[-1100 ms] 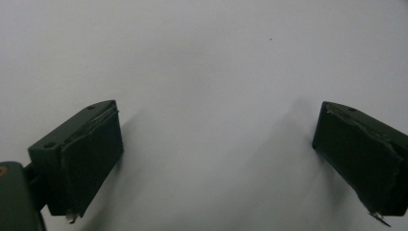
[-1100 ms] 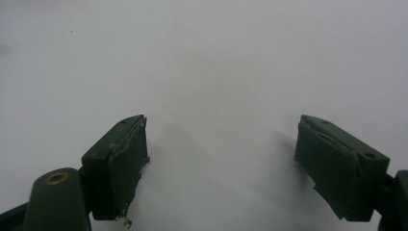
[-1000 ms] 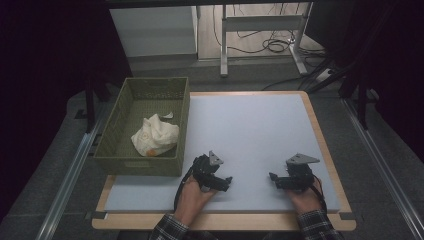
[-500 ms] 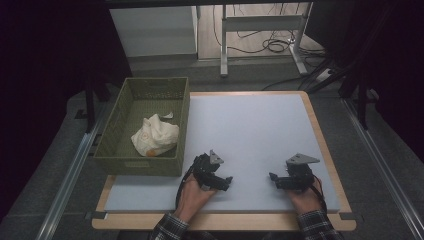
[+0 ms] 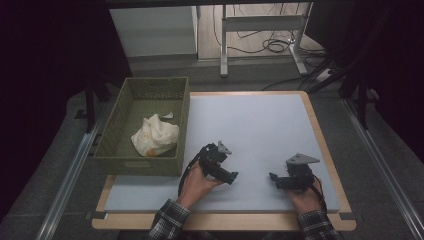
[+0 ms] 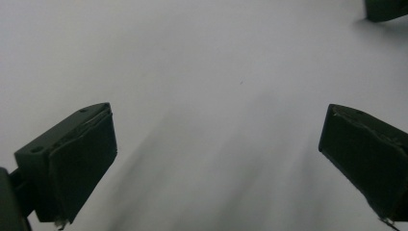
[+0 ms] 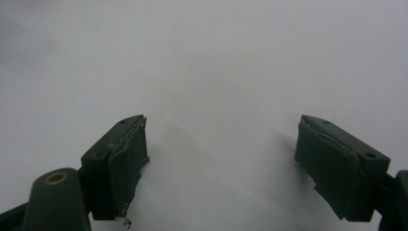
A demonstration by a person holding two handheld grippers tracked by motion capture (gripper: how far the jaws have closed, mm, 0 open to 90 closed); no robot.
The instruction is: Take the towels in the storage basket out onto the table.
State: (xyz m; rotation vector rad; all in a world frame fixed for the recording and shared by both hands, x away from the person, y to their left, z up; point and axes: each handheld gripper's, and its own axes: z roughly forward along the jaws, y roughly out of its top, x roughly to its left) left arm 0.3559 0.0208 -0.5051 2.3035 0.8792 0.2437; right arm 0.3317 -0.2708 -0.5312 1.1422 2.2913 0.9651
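My left gripper (image 5: 231, 176) is held in a hand a little above the pale mat (image 5: 250, 125), near its front edge, pointing right and toward the person. In the left gripper view its black jaws stand wide apart (image 6: 216, 120) with bare mat between them. My right gripper (image 5: 273, 177) rests low on the mat at the front right, pointing left toward the other one. Its jaws are open too (image 7: 221, 125), with nothing between them. A dark tip of the right gripper (image 6: 385, 9) shows in the top right corner of the left gripper view.
A green woven basket (image 5: 115, 157) stands at the left edge of the table with a crumpled white cloth (image 5: 155, 135) inside. The mat lies on a wooden board (image 5: 325, 145). Desk legs and cables (image 5: 272, 45) lie on the floor beyond the table.
The left hand has lifted its gripper slightly and shifted it a little right and away from the person. The right gripper has stayed where it was.
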